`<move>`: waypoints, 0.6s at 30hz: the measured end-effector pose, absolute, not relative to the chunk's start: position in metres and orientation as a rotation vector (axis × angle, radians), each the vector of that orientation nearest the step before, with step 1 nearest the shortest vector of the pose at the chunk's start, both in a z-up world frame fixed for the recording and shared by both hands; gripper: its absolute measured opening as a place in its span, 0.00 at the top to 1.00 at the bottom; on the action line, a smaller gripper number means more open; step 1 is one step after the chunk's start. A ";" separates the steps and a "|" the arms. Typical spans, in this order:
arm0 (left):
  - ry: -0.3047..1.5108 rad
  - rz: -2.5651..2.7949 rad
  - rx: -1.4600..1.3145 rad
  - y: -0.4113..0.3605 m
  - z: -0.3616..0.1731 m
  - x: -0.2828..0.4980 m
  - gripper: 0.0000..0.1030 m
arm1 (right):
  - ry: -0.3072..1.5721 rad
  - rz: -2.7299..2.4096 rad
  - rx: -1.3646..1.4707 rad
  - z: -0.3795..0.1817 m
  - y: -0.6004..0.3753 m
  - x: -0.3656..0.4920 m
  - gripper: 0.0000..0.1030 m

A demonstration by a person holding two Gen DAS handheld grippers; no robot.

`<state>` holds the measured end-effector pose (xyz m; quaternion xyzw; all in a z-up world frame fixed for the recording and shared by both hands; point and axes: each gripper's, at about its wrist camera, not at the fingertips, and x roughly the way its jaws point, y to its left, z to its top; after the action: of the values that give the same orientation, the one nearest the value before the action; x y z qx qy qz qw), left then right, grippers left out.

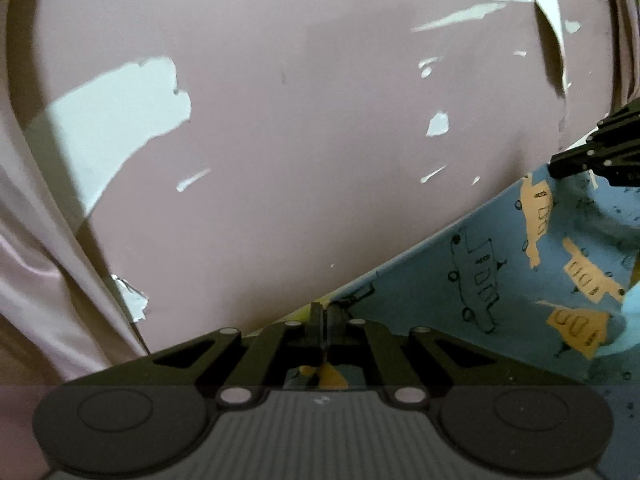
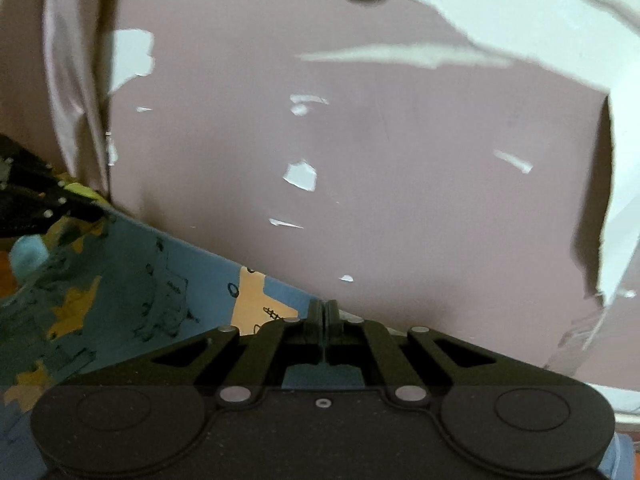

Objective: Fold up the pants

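Note:
The pants [image 1: 500, 264] are light blue with orange patches and black line drawings. They hang stretched in the air in front of a pink wall. My left gripper [image 1: 325, 312] is shut on the top edge of the pants at one end. My right gripper [image 2: 323, 310] is shut on the same edge of the pants [image 2: 132, 280] at the other end. The right gripper shows at the right edge of the left wrist view [image 1: 592, 156]. The left gripper shows at the left edge of the right wrist view [image 2: 36, 200].
A pink wall [image 1: 300, 120] with peeling paint patches fills the background. A pale pink curtain [image 1: 44, 264] hangs at the left in the left wrist view and at the upper left in the right wrist view [image 2: 72, 100].

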<state>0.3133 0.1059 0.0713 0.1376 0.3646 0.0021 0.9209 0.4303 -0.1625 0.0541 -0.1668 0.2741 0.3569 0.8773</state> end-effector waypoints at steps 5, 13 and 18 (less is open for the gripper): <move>0.746 -0.005 0.274 0.102 0.086 0.301 0.99 | 0.568 0.753 -0.374 0.075 -0.169 0.409 1.00; 0.737 -0.026 0.243 0.100 0.105 0.280 0.99 | 0.544 0.757 -0.442 0.105 -0.179 0.367 1.00; 0.728 -0.042 0.259 0.094 0.115 0.264 0.99 | 0.520 0.766 -0.503 0.118 -0.184 0.348 1.00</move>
<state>0.2641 0.0944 0.1151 0.1263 0.3549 -0.0204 0.9261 0.3485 -0.1841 0.1177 -0.2402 0.2481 0.3655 0.8644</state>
